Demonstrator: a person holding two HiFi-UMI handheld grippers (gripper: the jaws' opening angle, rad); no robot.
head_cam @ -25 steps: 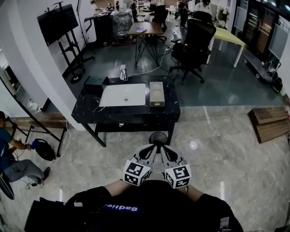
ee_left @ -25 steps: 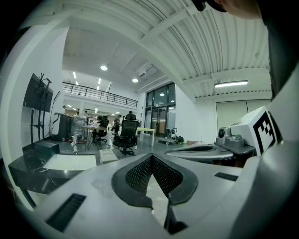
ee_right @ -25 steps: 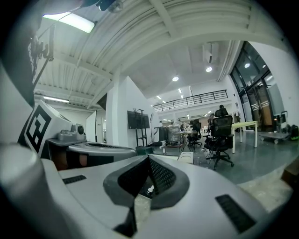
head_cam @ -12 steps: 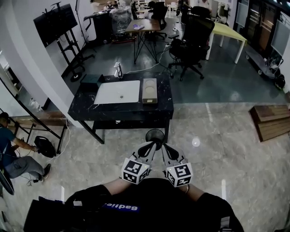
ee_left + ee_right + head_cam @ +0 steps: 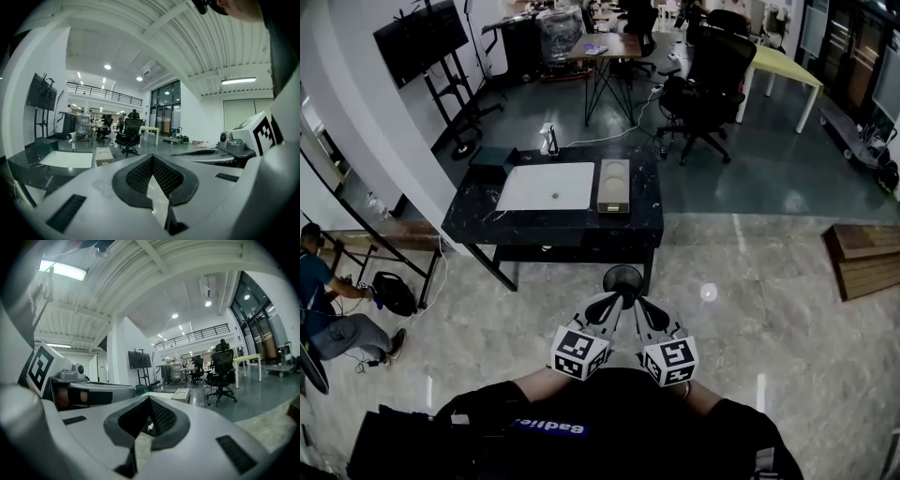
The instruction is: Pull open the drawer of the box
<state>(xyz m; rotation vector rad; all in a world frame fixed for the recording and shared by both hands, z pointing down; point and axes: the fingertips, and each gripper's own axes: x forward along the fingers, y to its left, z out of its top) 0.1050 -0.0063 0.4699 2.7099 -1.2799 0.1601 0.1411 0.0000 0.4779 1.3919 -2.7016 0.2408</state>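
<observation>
I am holding my left gripper point(image 5: 612, 302) and right gripper point(image 5: 641, 307) side by side near my chest, both with jaws pressed together on nothing, because the box point(image 5: 613, 187) is sitting well ahead on the black table point(image 5: 534, 225), beyond reach.

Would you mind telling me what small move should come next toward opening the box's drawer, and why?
Probably step forward toward the black table. The beige box sits on it, far beyond reach, with floor between. The left claw and right claw are side by side near the body, both shut and empty, so approaching comes first.
</observation>
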